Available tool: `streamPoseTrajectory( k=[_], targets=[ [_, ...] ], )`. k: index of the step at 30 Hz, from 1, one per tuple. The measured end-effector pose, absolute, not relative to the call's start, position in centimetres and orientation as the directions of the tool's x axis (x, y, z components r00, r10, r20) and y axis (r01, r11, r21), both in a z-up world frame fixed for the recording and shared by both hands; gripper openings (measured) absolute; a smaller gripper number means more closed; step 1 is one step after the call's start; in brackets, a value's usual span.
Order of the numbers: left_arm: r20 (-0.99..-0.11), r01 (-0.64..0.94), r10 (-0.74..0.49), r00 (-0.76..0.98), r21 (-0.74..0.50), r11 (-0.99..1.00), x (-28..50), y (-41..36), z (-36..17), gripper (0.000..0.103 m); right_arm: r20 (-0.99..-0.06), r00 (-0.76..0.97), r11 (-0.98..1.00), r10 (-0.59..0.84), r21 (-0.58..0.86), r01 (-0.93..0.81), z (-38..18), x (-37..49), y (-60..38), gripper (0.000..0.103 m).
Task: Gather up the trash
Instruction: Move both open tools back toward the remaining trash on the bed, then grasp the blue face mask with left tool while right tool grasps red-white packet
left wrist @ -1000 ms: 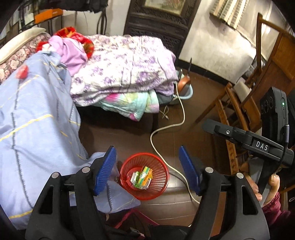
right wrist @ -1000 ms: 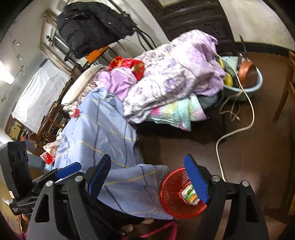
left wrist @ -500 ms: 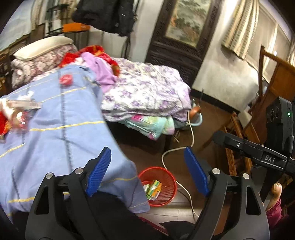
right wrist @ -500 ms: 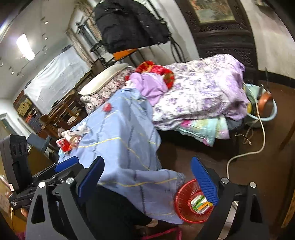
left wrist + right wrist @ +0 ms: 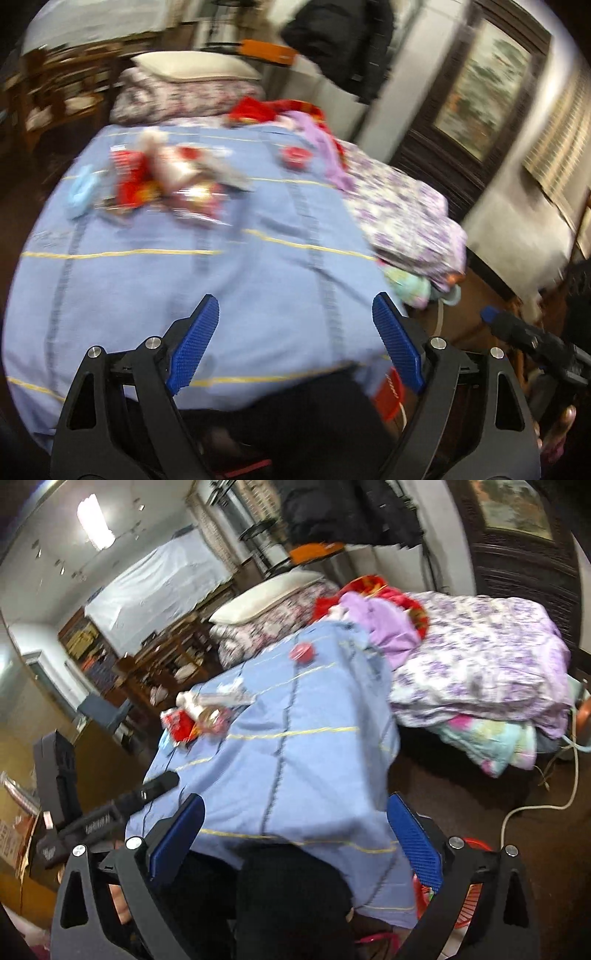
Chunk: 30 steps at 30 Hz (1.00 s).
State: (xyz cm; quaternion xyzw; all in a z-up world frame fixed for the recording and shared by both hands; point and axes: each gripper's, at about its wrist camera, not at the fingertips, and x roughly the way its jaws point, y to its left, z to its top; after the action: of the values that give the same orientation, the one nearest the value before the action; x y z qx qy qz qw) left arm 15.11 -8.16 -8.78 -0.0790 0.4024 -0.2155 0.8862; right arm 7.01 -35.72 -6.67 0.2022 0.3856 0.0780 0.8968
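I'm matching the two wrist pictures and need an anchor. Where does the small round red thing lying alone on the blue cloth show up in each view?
Left wrist: the small round red thing lies on the blue cloth in the upper middle, right of the pile of wrappers.
Right wrist: it sits left of centre in the upper half, above and right of the wrappers.
Shared landmark: the purple flowered quilt.
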Motion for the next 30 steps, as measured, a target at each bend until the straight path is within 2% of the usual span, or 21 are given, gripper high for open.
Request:
streamPoseTrajectory(
  k=[12, 17, 30],
  targets=[
    [-0.737, 0.038, -0.175, 0.652, -0.199, 0.979, 22.0, 5.4, -11.3, 0.082, -0.736, 0.605, 0.928, 0.305, 0.373, -0.014, -9.0, 11.8, -30.0, 0.097],
    [-0.767, -0.039, -0.121, 0.63, -0.187, 0.982, 25.3, 9.1, -12.7, 0.082, -0.76, 0.578, 0.931, 0.296, 0.365, 0.003, -10.0, 13.4, -29.6, 0.097],
    [-0.81, -0.053, -0.048, 0.584, -0.097, 0.994, 33.1, 8.8, -14.9, 0.082, -0.786, 0.559, 0.945, 0.265, 0.326, 0.009, -10.5, 15.9, -28.9, 0.097]
  ],
)
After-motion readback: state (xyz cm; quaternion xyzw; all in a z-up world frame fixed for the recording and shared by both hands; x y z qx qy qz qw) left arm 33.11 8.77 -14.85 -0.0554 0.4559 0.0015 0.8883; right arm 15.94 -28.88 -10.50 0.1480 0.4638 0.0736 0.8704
